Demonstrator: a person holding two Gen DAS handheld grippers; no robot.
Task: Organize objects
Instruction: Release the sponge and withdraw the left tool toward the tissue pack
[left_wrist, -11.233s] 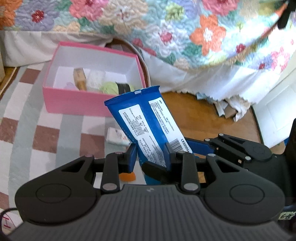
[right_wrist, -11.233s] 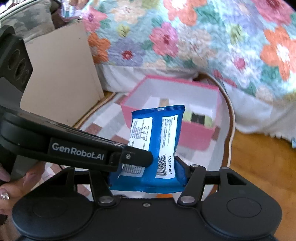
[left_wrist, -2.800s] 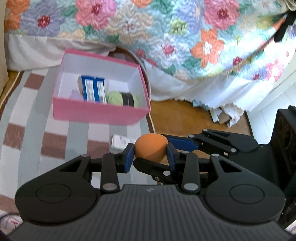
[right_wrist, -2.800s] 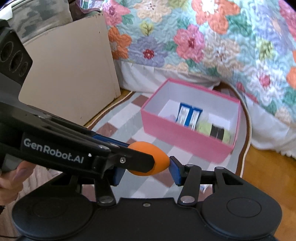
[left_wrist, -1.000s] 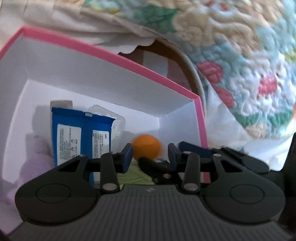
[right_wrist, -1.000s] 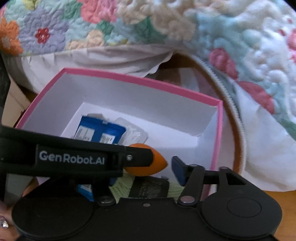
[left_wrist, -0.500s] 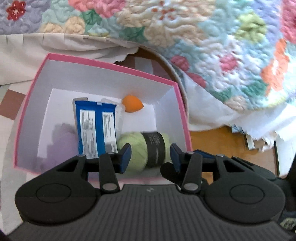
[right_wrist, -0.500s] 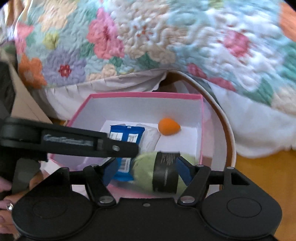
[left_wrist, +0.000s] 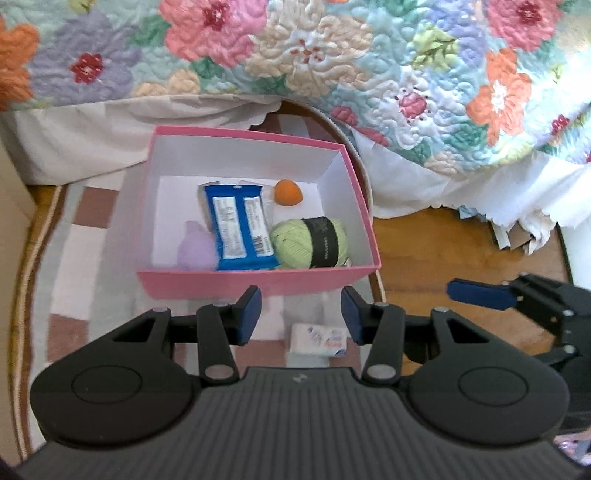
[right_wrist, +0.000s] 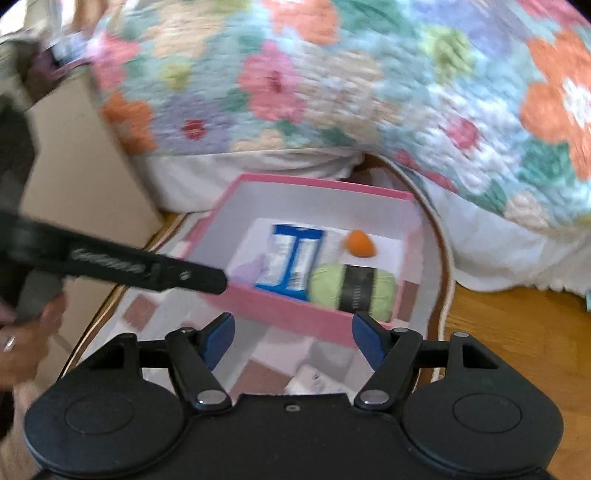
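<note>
I'm looking down at a rug of brown, grey and white squares with a corded edge, lying on a wooden floor against a bed draped in a flowered quilt over a white skirt. A tan board leans at the left in the right wrist view. On the rug sits the pink box, white inside, and the things are in it: a blue packet with white label panels and a barcode whose print is too small for me to read, a ball of green yarn wrapped in a black band with lettering I cannot make out, a pale purple lump touching the packet, and the orange ball near the far wall, just beside the packet's top corner. A small white wrapped pack lies on the rug outside the box, below its near wall. My left gripper has its fingers spread with nothing between them, having just been opening. My right gripper is spread wider, also empty. The writing on the left gripper's side is blurred in the right wrist view.
</note>
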